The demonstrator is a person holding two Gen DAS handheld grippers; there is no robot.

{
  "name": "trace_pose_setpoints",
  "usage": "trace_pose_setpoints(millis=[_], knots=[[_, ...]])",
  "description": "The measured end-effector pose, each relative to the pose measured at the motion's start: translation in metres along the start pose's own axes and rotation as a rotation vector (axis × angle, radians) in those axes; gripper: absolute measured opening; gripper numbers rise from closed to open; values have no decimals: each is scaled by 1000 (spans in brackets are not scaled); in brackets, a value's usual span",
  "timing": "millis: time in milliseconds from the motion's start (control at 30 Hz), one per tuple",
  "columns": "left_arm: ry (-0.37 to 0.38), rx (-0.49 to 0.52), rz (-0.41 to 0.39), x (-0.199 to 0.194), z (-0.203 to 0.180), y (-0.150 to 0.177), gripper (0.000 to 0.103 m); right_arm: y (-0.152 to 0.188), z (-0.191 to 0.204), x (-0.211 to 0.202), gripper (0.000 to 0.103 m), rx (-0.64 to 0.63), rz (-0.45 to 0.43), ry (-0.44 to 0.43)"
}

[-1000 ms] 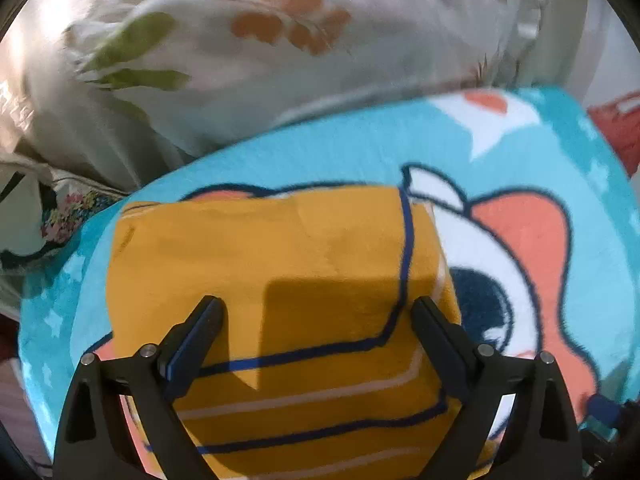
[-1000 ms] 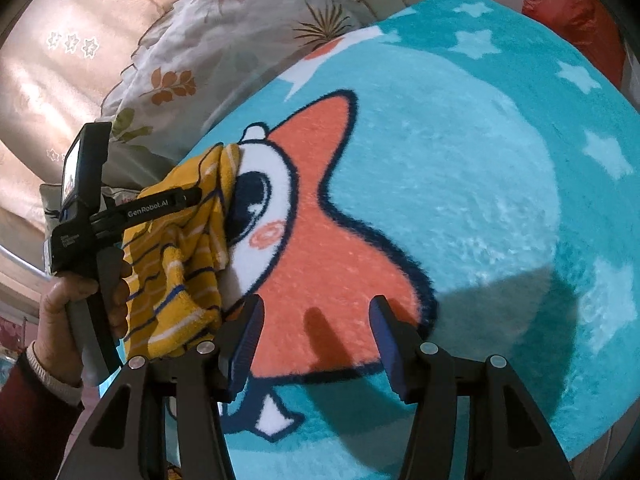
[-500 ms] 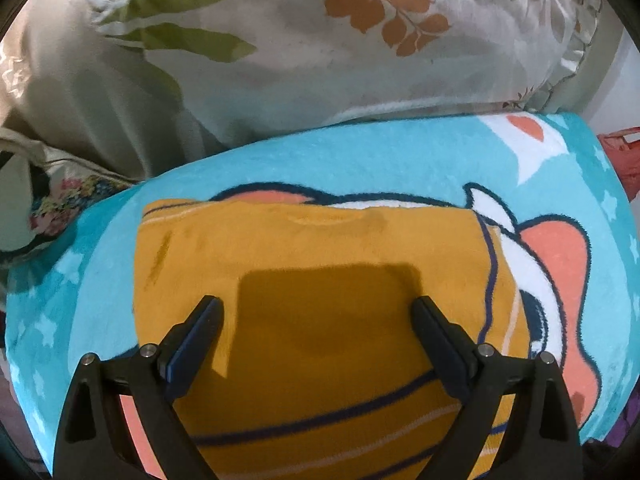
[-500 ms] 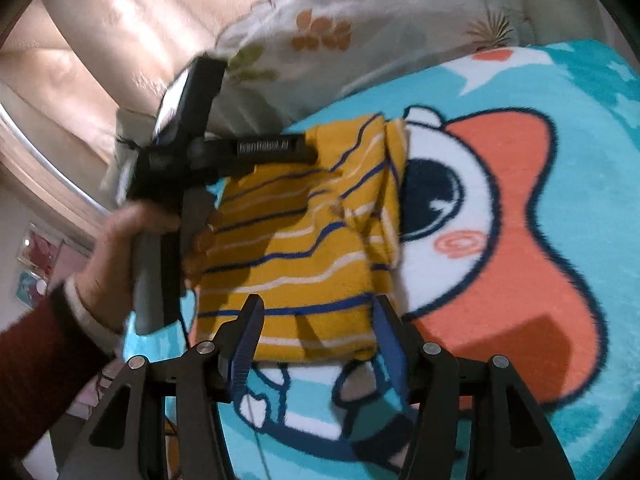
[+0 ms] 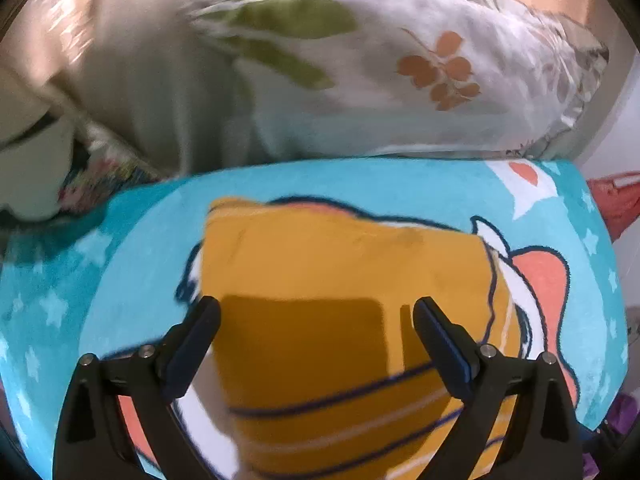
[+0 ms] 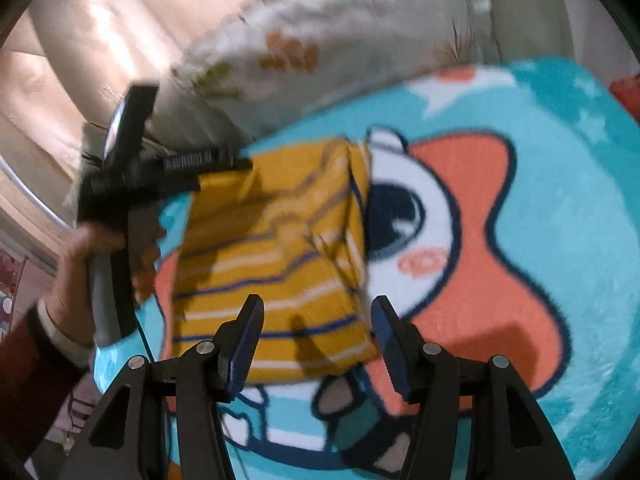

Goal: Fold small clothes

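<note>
While both views were a bit motion-blurred, the yellow garment point(image 5: 344, 320) w/ navy and white stripes could still be read clearly: it lay folded into a rough rectangle on the teal cartoon blanket point(image 5: 380, 184), its right edge just beside the big dark eye of the printed character. In the left wrist view the left tool point(image 5: 316, 320) hovered over the garment w/ its jaws spread wide, nothing pinched between the pads, its shadow falling as a dark block on the plain yellow upper part of the cloth; stripes showed only toward the near end. In the right wrist view the right tool point(image 6: 316, 320) stood over the garment's point(image 6: 272, 264) near right corner, jaws likewise apart and empty, pads not pressing the fabric. Same view showed the left tool point(image 6: 160, 168) from the side at the garment's far left edge, gripped by a person's hand point(image 6: 92, 264) w/ a dark red sleeve point(image 6: 24, 380) and a pale cuff. Whether that tool's tips touched the cloth couldn't be told from there. Behind the blanket sat a pale pillow point(image 5: 360, 72) printed w/ green and orange leaves, and a red item point(image 5: 618, 200) showed at the far right edge.
</note>
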State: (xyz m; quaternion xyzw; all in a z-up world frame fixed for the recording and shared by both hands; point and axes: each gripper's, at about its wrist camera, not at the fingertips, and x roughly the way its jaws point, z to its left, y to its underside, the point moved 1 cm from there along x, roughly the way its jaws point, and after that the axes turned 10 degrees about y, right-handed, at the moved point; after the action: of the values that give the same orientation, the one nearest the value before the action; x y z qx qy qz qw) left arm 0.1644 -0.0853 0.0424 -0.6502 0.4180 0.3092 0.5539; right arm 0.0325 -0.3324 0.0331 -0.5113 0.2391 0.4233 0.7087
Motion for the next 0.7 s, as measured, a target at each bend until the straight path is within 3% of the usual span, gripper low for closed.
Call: trace_pose_setpoints(millis=[100,267,467,567,633,700], knots=[[18,-81,48,13,23,14,97,5,15,11,63,-25,30,-31],[131,-213,75,31,52,19,101,20,21,59,63,-77,144,55],[41,-130,20,-3,44,31,101,17,19,53,65,-73,148,72],[20,-140,-1,-19,47,49,101,16,18,46,65,-62,140,77],[-23,-135,26,-17,50,61,101,19,16,43,65,-57,135,79],[-9,-161,20,-16,58,77,101,23,15,40,65,-60,140,92]])
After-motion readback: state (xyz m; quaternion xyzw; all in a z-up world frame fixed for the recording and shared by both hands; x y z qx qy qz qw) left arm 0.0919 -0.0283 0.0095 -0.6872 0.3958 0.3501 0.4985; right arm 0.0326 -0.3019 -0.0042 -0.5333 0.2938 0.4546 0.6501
